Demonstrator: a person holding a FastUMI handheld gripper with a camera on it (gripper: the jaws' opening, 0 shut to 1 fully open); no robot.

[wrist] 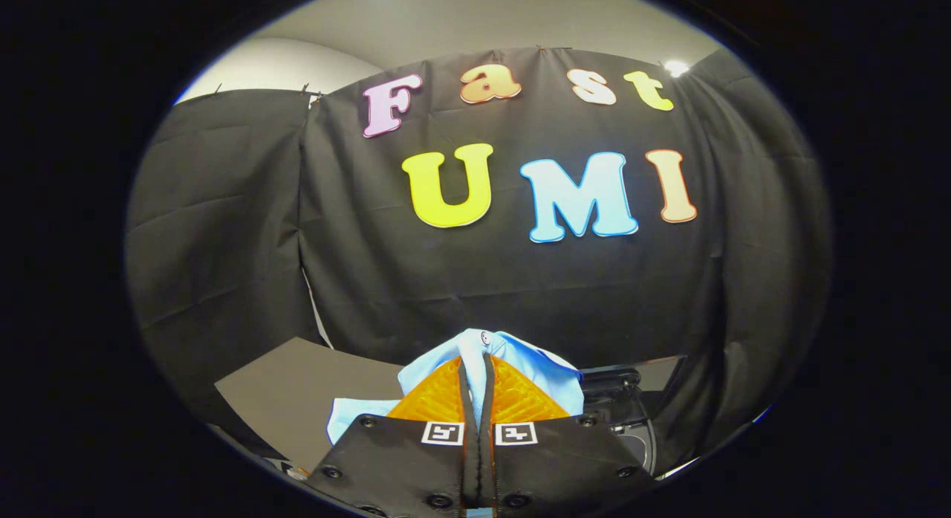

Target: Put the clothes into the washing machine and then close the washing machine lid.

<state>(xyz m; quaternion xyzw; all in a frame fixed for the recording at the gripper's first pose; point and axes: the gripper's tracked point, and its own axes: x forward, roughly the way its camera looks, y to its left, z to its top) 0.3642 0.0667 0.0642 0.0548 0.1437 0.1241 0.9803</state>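
We see the gripper [476, 369] with its 2 fingers drawn almost together, pinching a fold of light blue cloth [520, 358] between them. Only a thin strip of that fabric shows in the narrow gap, running up to the tips, so both fingers press on the garment. The inner faces of the fingers [438, 399] carry a ribbed, finely grooved texture and taper to wedge shapes toward the tips. Behind them sit 2 flat, matte plates with round screw heads and 2 small square black-and-white markers [443, 432].

The cloth is soft and smooth, bunched into rounded folds that rise over the fingertips and spill to both sides. A small round snap or button [485, 337] sits on its highest fold. A further flap of the same fabric hangs lower, beside the left finger, in front of a flat, matte grey-brown tabletop [297, 392] with a straight edge and a squared corner.

Just beyond the right finger, we make out the washing machine [628, 414]: a dark, glossy body with a curved rim and hard moulded parts. We cannot tell how its lid stands. The garment is held above and beside it, not inside.

Behind everything hangs the black cloth wall [223, 243], creased in long, soft folds.
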